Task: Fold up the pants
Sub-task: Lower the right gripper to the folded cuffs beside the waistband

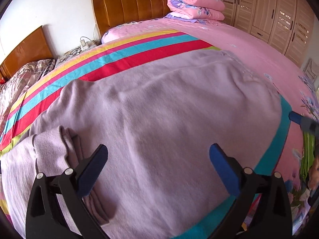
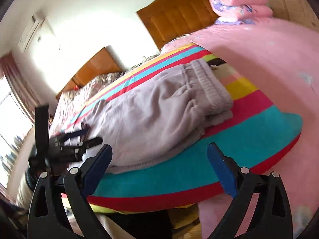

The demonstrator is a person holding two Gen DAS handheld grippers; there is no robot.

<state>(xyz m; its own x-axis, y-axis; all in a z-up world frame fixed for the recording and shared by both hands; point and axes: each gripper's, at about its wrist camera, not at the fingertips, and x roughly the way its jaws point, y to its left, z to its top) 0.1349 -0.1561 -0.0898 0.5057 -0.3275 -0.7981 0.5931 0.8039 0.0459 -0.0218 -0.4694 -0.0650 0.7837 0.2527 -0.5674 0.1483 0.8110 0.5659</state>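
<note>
Blue-padded fingers of the left hand-held gripper (image 1: 158, 155) sit nearest the lens in the left wrist view, spread wide apart with nothing between them, hovering over the lilac pants (image 1: 159, 123). Those pants lie flat on a striped blanket (image 1: 119, 59) spread over the bed (image 1: 249, 45), filling most of that view. A ribbed cuff (image 1: 49, 141) sits bunched at about 8 o'clock, just beside the left finger. At 3 o'clock, by the edge of the pants, a blurred blue tip of the right hand-held gripper (image 1: 297, 117) shows.

From the right wrist view, the right hand-held gripper (image 2: 159, 153) is likewise spread open and grips nothing, its fingers hanging at the near edge of the pants (image 2: 151, 115). Here the garment looks folded lengthwise, with its ribbed waistband (image 2: 211, 87) toward 1 o'clock, lying on the teal and red stripes of the blanket (image 2: 259, 127). At 9 o'clock the left hand-held gripper (image 2: 87, 137) is seen, blurred, at the far end of the pants.

At 12 o'clock in the left wrist view a rolled pink floral quilt (image 1: 195, 4) rests at the head of the bed, against the wooden headboard (image 1: 129, 6). A wardrobe (image 1: 269, 10) stands at 1 o'clock.
</note>
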